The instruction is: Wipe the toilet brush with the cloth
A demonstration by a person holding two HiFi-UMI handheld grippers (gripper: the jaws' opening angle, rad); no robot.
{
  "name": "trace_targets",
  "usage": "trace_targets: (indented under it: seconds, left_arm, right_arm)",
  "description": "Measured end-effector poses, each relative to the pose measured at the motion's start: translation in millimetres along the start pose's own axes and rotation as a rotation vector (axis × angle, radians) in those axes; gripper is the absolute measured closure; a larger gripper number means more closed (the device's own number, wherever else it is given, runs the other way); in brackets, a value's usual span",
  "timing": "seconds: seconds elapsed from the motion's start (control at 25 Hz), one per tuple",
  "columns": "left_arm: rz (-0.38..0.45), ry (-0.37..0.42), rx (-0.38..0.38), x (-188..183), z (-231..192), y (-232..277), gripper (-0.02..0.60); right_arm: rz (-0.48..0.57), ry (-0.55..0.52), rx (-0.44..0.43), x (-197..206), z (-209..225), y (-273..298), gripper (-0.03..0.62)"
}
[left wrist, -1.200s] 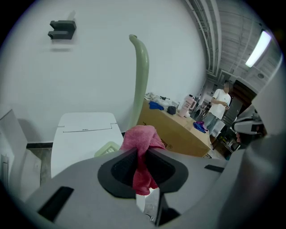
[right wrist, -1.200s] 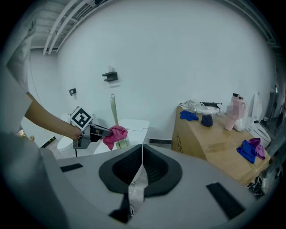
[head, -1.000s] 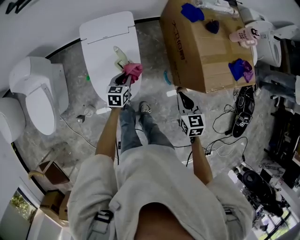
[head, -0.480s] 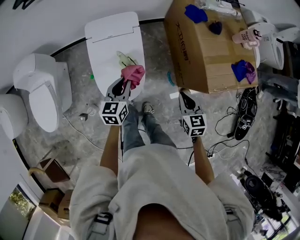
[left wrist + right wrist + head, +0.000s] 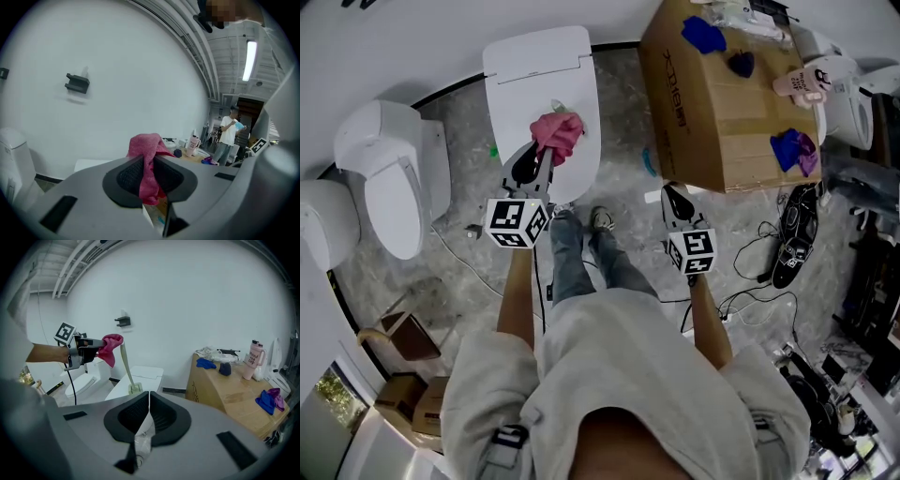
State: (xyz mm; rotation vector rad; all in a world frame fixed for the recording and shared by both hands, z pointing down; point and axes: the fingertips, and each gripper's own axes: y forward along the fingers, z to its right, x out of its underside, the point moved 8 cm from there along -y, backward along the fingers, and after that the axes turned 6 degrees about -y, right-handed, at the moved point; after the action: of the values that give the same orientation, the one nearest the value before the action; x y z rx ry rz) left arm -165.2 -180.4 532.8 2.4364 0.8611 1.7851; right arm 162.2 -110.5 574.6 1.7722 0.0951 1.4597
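Observation:
My left gripper (image 5: 542, 157) is shut on a pink cloth (image 5: 558, 134) over the closed lid of the white toilet (image 5: 544, 66). In the left gripper view the cloth (image 5: 146, 150) bunches between and above the pads. In the right gripper view the pale toilet brush handle (image 5: 125, 365) rises from its base (image 5: 136, 389) on the lid, and the cloth (image 5: 110, 348) touches its top end. In the head view the cloth hides most of the brush. My right gripper (image 5: 667, 193) is shut with nothing in it, held apart near the cardboard box (image 5: 712, 103).
A second toilet (image 5: 389, 178) stands to the left. The cardboard box carries blue cloths (image 5: 705, 34) and a pink tumbler (image 5: 802, 82). Cables and black shoes (image 5: 787, 253) lie on the floor at right. My feet (image 5: 581, 221) stand by the toilet's front. A person (image 5: 228, 136) stands far off.
The left gripper has carried the pink cloth farther over the lid, onto the brush handle that showed beside it before. The right gripper has hardly moved.

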Motion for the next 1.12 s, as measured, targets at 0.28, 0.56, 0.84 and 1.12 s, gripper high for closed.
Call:
trace_targets:
  seconds: [0.28, 0.56, 0.84, 1.12]
  left_arm:
    - [-0.079, 0.009, 0.019, 22.9, -6.9, 19.2, 0.509]
    - [-0.178, -0.003, 0.039, 55.3, -16.7, 42.4, 0.509]
    - [-0.251, -0.022, 0.048, 82.2, -29.3, 64.5, 0.509]
    - [-0.337, -0.052, 0.039, 109.7, -37.5, 77.2, 0.509]
  right_arm:
    - [-0.016, 0.004, 0.0, 2.7, -5.2, 3.2, 0.562]
    - [-0.029, 0.013, 0.012, 3.0, -6.6, 6.2, 0.562]
    - [-0.041, 0.02, 0.019, 4.9, -8.0, 9.5, 0.562]
    - [-0.045, 0.022, 0.019, 4.1, -9.3, 11.5, 0.562]
